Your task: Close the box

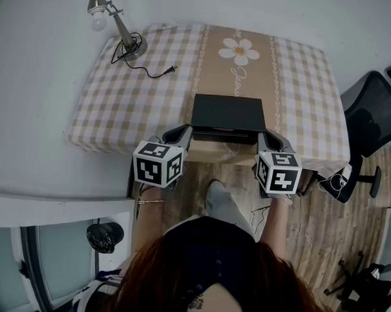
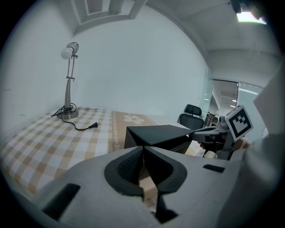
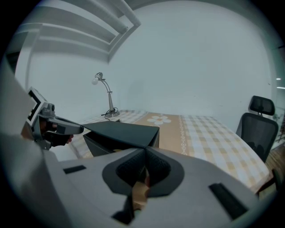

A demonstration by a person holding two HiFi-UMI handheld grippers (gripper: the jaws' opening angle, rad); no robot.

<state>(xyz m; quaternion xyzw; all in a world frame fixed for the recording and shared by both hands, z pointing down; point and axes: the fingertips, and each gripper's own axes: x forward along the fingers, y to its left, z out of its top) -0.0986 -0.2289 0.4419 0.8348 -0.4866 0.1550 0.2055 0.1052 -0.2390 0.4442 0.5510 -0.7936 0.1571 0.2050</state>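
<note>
Left gripper (image 1: pixel 185 131) and right gripper (image 1: pixel 264 136), both clenched and empty, point far, flanking the black box's (image 1: pixel 227 112) near corners.

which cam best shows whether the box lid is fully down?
Right gripper view: the lid sits tilted above the box, front gap plainly open. Left gripper view shows that gap narrower; head view shows mostly the lid's top.
</note>
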